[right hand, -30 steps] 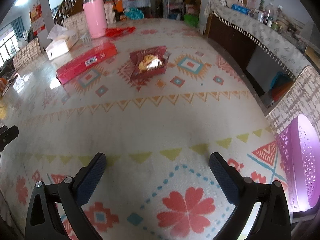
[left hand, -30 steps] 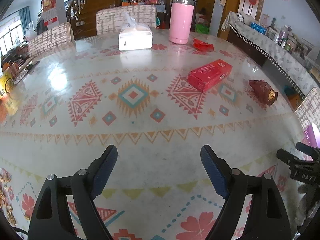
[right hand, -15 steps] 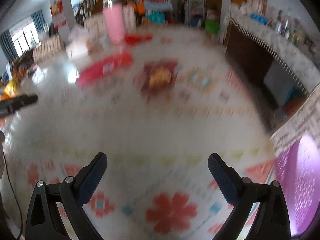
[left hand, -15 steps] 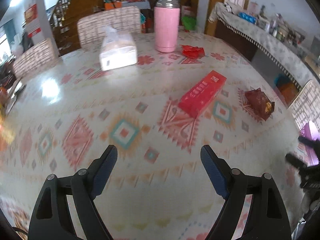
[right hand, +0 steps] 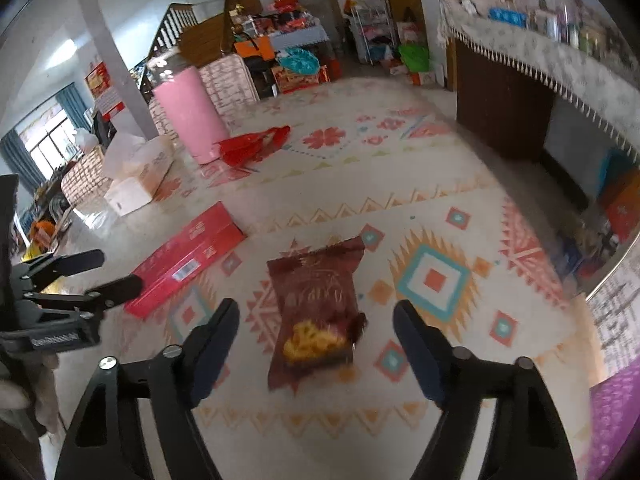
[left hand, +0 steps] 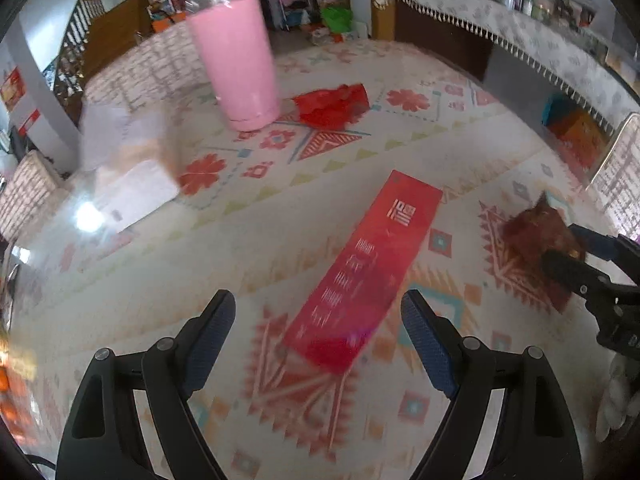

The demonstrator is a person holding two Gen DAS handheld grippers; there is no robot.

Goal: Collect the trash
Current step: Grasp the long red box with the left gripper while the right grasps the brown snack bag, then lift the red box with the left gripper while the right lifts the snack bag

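A long flat red box (left hand: 366,268) lies on the patterned table, its near end between my open left gripper (left hand: 318,318). It shows in the right wrist view (right hand: 188,258) too. A dark red snack bag (right hand: 316,308) lies flat with its near end between the fingers of my open right gripper (right hand: 316,322); it shows at the right in the left wrist view (left hand: 538,236). A crumpled red wrapper (left hand: 332,106) lies beside the pink flask (left hand: 236,60). Both grippers are empty.
A white tissue box (left hand: 128,176) stands at the left back of the table. A purple basket (right hand: 616,420) sits at the table's near right edge. Chairs (left hand: 28,192) ring the table. A sideboard with a fringed cloth (right hand: 540,60) stands to the right.
Both grippers have moved forward over the table. The red box now lies between the left fingers and the snack bag between the right fingers. Both stayed open.
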